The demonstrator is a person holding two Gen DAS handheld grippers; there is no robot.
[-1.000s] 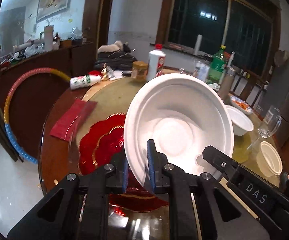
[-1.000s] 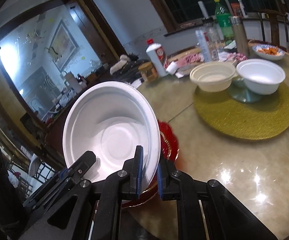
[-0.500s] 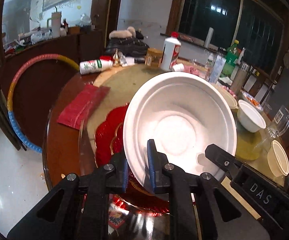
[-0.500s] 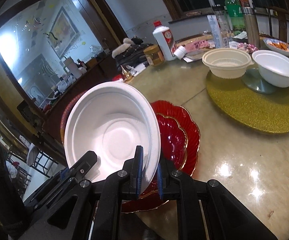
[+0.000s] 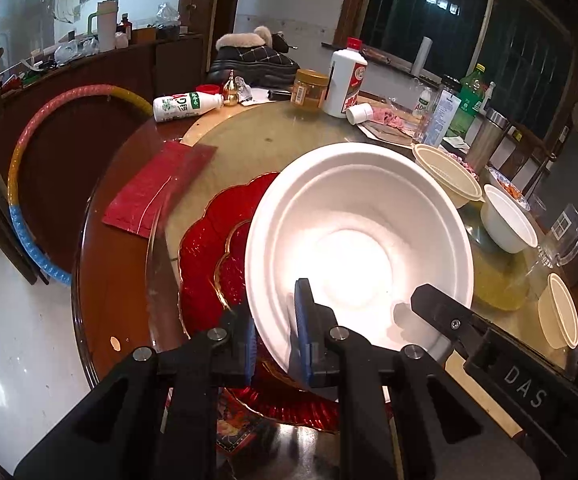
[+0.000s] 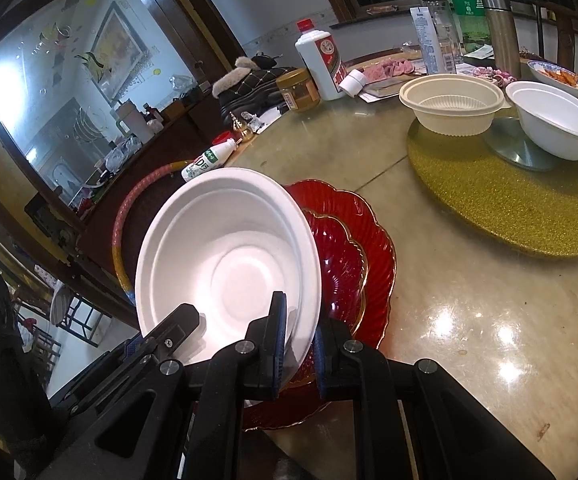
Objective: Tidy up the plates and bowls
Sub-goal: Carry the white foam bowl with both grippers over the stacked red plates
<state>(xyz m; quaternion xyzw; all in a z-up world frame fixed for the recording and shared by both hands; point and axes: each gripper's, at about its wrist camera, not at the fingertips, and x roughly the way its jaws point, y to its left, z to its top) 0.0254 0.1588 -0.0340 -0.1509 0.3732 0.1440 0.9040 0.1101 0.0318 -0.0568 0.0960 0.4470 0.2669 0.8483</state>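
1. Both grippers carry one white bowl [image 5: 359, 248]: the left gripper [image 5: 275, 330] and right gripper [image 6: 297, 344] each have their fingers clamped tight on its rim.
2. The bowl hangs tilted above the stacked red plates [image 6: 353, 256] on the surface [image 6: 469, 320].
3. Step in hand, seemingly: placing the bowl on the plates.
4. Next: level it, lower it, then release both grips together.

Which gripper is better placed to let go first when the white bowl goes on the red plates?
Probably the left gripper: it, like the right gripper, is shut on the white foam bowl's rim, but over the red scalloped plates.
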